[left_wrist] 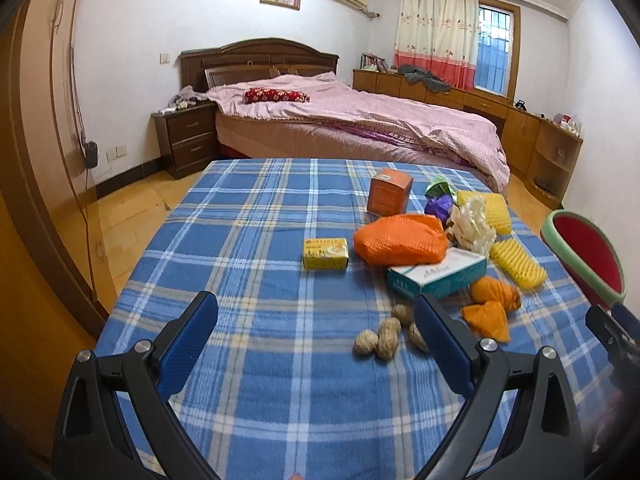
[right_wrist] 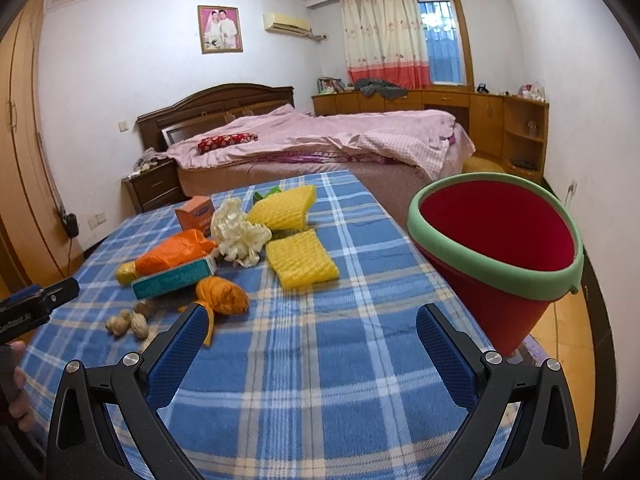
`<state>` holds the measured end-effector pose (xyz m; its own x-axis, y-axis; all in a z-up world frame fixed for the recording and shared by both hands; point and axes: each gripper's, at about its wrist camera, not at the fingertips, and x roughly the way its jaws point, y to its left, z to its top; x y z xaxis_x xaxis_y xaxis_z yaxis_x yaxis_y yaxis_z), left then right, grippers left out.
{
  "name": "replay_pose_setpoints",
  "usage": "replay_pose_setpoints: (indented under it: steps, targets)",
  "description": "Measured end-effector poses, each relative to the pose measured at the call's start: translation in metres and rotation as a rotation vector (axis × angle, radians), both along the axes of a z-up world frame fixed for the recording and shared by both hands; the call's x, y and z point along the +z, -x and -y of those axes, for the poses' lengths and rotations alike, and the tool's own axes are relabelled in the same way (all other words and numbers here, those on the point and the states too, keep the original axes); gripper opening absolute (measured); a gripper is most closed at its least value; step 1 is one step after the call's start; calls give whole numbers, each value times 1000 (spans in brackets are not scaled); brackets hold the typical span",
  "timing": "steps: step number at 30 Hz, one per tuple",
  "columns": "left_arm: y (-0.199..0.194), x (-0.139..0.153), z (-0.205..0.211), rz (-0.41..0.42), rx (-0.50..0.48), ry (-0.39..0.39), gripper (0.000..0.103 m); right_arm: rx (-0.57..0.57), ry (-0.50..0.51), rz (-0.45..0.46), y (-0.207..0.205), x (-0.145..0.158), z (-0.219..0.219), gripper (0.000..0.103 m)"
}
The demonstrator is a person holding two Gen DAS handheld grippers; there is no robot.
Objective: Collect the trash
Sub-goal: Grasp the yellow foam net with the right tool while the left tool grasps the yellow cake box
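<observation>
Trash lies on a blue plaid tablecloth (left_wrist: 256, 240): several walnuts (left_wrist: 386, 338), a yellow box (left_wrist: 325, 254), an orange bag (left_wrist: 402, 239), a teal box (left_wrist: 438, 274), an orange box (left_wrist: 390, 191), yellow foam nets (right_wrist: 300, 260), white crumpled paper (right_wrist: 238, 234) and an orange wad (right_wrist: 222, 294). A red bin with a green rim (right_wrist: 496, 240) stands at the table's right edge. My left gripper (left_wrist: 316, 320) is open and empty, just before the walnuts. My right gripper (right_wrist: 312, 332) is open and empty, between the orange wad and the bin.
A bed with pink covers (left_wrist: 360, 120) stands behind the table, a dark nightstand (left_wrist: 188, 140) to its left and wooden cabinets (left_wrist: 528, 132) along the right wall. Wooden floor (left_wrist: 128, 216) lies left of the table. A wardrobe (right_wrist: 20, 160) is at far left.
</observation>
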<state>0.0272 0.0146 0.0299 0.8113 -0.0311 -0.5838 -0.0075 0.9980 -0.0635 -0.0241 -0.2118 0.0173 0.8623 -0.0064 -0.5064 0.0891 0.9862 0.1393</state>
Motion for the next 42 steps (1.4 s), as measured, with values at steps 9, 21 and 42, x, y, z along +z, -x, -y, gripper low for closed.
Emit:
replay_pose_setpoints:
  steps: [9,21,42]
  targets:
    - [-37,10,-6,-57,12,-36,98,25,-9,-38,-21,24,1,103]
    - [-102,-17,-19,-192,16,19,98,-49,-13,-160,-70,12,8,103]
    - [-131,-49,1,-256,-154,-8,44,-52,-36,-327,-126,-24,-1,87]
